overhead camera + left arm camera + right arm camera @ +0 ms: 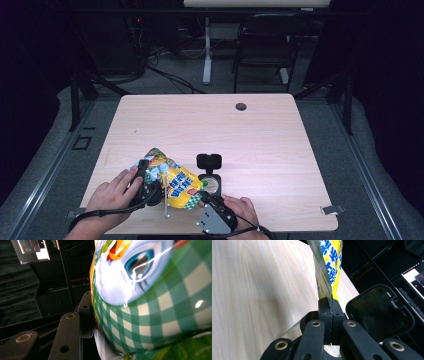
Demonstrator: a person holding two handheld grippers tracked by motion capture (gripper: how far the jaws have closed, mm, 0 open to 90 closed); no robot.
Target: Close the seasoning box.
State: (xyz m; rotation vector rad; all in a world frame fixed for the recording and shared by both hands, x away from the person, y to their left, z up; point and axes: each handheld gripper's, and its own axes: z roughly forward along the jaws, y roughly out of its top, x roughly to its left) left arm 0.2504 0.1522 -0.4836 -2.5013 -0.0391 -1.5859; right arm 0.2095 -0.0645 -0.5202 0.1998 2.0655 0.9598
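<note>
Lower left of the high view: a person's two hands at the near edge of a pale wood table (260,130), each holding a gripper.

A snack bag (175,184), yellow with green checks and cartoon print, is held up off the table between the two grippers, lower centre-left of the frame.

Left gripper (148,181): at the bag's left end, hand (112,192) wrapped around its body. In the left gripper view the bag (155,297) bulges across the right and centre of the frame, green-and-white checks below, a cartoon eye above. One black jaw presses flat on the bag's left side; the other jaw is hidden behind the bag. Jaws stand fairly wide, clamped on the puffy bag.

Right gripper (204,196): at the bag's lower right corner, hand (242,210) behind it. In the right gripper view the two jaws are pressed together at centre frame, pinching the bag's thin edge (328,272), which rises to the top of the frame.

Just right of the bag on the table: a small container (210,184) with its black lid (209,161) flipped open. The lid (379,311) also sits right of the jaws in the right gripper view.
</note>
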